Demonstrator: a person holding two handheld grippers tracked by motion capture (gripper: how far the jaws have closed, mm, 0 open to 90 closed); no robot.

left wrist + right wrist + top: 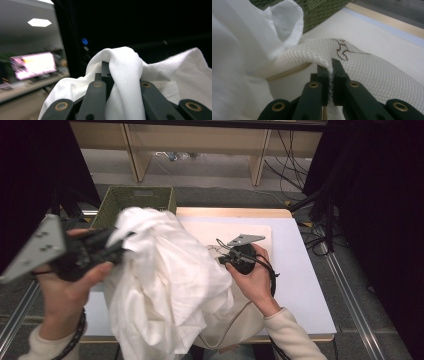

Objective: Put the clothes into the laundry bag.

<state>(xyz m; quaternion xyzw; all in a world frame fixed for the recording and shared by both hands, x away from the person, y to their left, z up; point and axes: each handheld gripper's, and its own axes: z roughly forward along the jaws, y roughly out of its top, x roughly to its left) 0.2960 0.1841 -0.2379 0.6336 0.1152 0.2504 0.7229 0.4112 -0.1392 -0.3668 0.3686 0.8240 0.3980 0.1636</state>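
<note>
Pinching mesh bag (372, 72) edge, right tool (329, 67) clamped.

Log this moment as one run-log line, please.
left tongs: shut on white garment, raised | right tongs: shut on mesh bag edge | green basket: behind, at table far-left

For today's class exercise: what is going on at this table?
A person works with a gripper in each hand. The left gripper is shut on a white shirt, holding it bunched up above the table. The right gripper pinches the edge of a mesh bag lying there. A green basket stands behind.
</note>
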